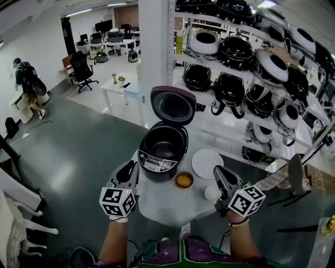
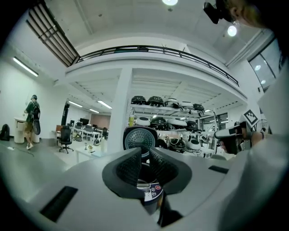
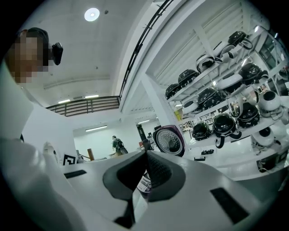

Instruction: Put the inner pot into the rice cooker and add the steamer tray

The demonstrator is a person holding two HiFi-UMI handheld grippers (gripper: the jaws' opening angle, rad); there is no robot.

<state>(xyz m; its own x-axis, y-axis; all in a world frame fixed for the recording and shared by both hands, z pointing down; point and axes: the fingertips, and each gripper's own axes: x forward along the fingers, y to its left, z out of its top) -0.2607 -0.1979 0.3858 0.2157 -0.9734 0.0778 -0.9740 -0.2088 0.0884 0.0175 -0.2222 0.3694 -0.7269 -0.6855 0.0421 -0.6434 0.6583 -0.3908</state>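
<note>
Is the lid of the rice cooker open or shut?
Open: the lid stands upright behind the rice cooker, and its dark inside is visible.

A: How is the light?

B: Bright, even indoor light. A round ceiling lamp [image 2: 170, 2] glares white in the left gripper view; strip lights [image 1: 78, 12] show in the head view, and the grey floor [image 1: 68, 172] carries a pale sheen.

A: Is it sharp?

B: Mostly. Fisheye bending curves the shelves [image 1: 220, 130] and darkens the corners; the left tool [image 2: 145, 155], close to its lens, looks soft.
</note>
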